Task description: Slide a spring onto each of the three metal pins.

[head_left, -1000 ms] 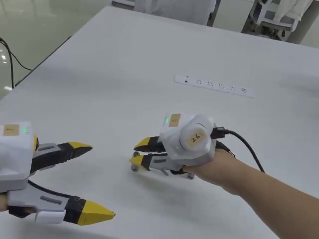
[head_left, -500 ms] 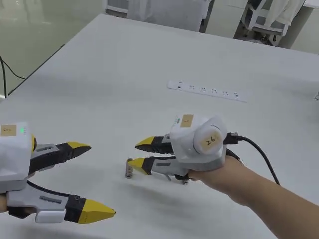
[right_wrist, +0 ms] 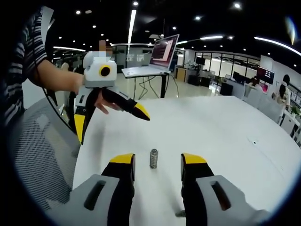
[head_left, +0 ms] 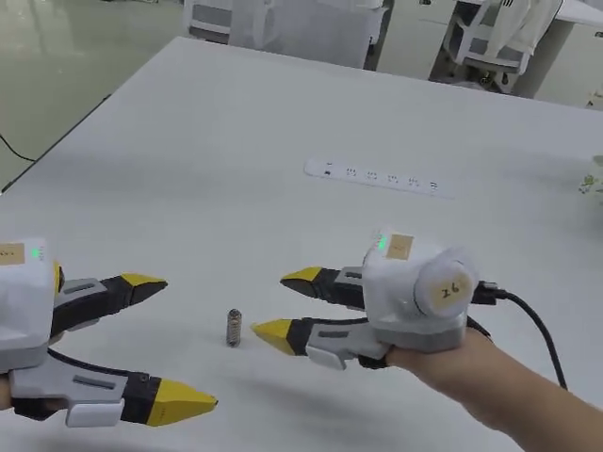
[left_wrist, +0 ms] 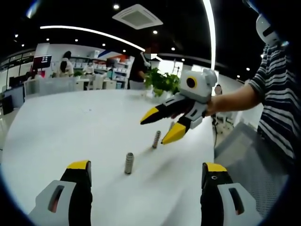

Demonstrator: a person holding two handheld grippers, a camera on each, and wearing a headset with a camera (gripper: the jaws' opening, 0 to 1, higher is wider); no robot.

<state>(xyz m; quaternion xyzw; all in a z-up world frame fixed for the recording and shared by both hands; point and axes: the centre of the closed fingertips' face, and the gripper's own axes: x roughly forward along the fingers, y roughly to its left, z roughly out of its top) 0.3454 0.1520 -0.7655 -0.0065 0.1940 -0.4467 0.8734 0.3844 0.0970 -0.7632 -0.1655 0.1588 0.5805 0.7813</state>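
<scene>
**Spring (head_left: 234, 327) stood upright, ungripped**

It stood on the worktop (head_left: 236, 132), apparently already mounted, just left of the right tongs (head_left: 268, 303). These were spread and empty, held clear, probably so as not to topple it. The left tongs (head_left: 188, 343), nearer left, also gaped, holding nothing.

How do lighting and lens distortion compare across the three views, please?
Head view: soft, even light, sharp, only faint shadows under the yellow-tipped right tool on the white table. Left gripper view: fisheye bends the table edge, and the ceiling strip light glares. Right gripper view: same bending, another bright strip overhead.
</scene>
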